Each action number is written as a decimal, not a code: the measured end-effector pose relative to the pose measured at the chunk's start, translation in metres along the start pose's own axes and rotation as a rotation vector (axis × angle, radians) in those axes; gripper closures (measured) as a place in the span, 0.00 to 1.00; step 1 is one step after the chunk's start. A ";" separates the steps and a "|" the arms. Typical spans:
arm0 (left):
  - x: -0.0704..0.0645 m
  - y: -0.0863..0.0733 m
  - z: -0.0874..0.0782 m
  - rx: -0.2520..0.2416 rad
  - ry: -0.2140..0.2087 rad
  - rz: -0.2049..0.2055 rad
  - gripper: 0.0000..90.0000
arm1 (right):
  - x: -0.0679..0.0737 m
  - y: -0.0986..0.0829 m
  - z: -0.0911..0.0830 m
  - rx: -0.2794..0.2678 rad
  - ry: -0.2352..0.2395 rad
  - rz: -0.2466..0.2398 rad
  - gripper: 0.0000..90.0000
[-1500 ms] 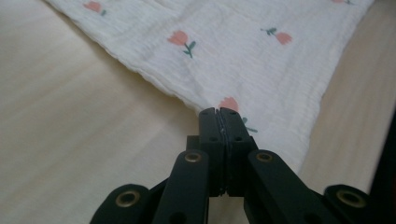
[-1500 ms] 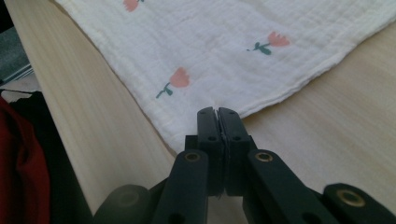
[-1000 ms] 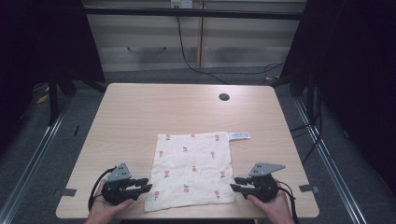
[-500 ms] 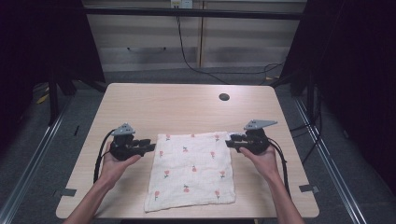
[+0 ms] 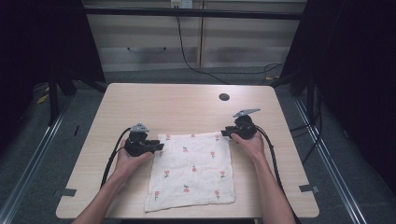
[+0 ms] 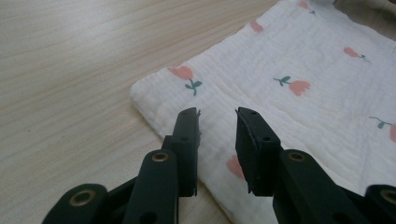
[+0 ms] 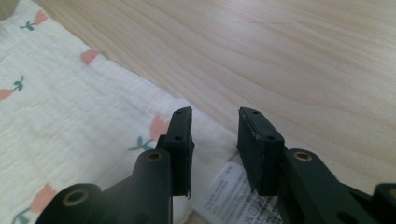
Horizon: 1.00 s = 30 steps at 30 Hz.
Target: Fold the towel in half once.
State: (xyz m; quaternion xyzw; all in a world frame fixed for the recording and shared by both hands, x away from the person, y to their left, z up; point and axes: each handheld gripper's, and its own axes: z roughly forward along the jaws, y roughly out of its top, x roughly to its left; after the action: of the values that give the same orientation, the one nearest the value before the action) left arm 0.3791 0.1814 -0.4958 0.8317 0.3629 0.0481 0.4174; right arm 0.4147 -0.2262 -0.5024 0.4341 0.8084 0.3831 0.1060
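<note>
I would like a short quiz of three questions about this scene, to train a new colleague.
1. True or false: the left gripper is shut on the cloth.
2. At which corners of the cloth are the two grippers? A) the two near the person B) the two far from the person C) one near, one far
3. What lies under the right gripper beside the cloth corner?

Key:
1. False; its jaws stand open above the corner.
2. B
3. A white printed label.
</note>
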 end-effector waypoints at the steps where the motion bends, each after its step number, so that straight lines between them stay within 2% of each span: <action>1: 0.000 0.000 0.000 0.000 0.000 0.000 0.77 | -0.001 -0.001 0.001 0.011 -0.006 -0.004 0.72; 5: 0.001 -0.003 0.003 0.022 0.022 0.012 0.78 | -0.001 -0.001 0.003 0.010 -0.016 -0.009 0.71; 7: 0.001 -0.005 0.005 0.032 0.031 0.023 0.78 | -0.002 -0.002 0.004 0.004 -0.009 -0.008 0.81; 8: 0.001 -0.007 0.005 0.017 0.032 0.012 0.78 | -0.002 -0.002 0.004 0.008 -0.004 -0.008 0.85; 10: 0.000 -0.008 0.005 0.011 0.036 0.012 0.79 | 0.000 -0.002 0.004 0.014 -0.008 -0.023 0.90; 11: 0.000 -0.008 0.005 0.018 0.042 0.032 0.79 | 0.000 -0.002 0.004 0.017 -0.003 -0.020 0.93; 12: 0.000 -0.008 0.005 0.018 0.042 0.032 0.78 | 0.000 -0.002 0.004 0.017 -0.003 -0.020 0.93; 15: 0.003 -0.006 0.004 0.009 0.029 0.009 0.76 | 0.000 -0.004 0.002 0.002 0.006 0.003 0.96; 16: 0.005 -0.005 0.003 0.001 0.042 -0.004 0.75 | -0.001 -0.004 0.001 -0.009 0.020 0.026 0.96; 18: 0.011 -0.003 0.000 -0.006 0.049 -0.010 0.74 | -0.002 -0.004 0.002 -0.020 0.023 0.021 0.96; 20: 0.019 0.001 -0.001 -0.028 0.043 -0.041 0.72 | -0.001 -0.003 0.002 -0.015 0.030 0.016 0.96; 21: 0.023 0.004 -0.001 -0.043 0.060 -0.049 0.72 | -0.001 -0.003 0.002 -0.020 0.032 0.009 0.96; 25: 0.035 0.012 0.003 -0.026 0.078 -0.071 0.68 | 0.000 -0.003 0.001 -0.019 0.033 0.018 0.96; 27: 0.040 0.015 0.006 -0.023 0.065 -0.078 0.67 | 0.001 -0.003 0.001 -0.017 0.033 0.015 0.96; 29: 0.041 0.016 0.009 -0.014 0.072 -0.083 0.66 | 0.001 -0.003 0.001 -0.019 0.036 0.014 0.96; 30: 0.042 0.017 0.014 0.002 0.057 -0.079 0.66 | 0.001 -0.003 0.001 -0.017 0.036 0.015 0.96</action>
State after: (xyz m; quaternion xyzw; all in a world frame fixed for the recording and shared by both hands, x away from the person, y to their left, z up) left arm 0.4247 0.1931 -0.5022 0.8154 0.4072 0.0550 0.4078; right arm 0.4127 -0.2255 -0.5047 0.4324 0.8036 0.3984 0.0920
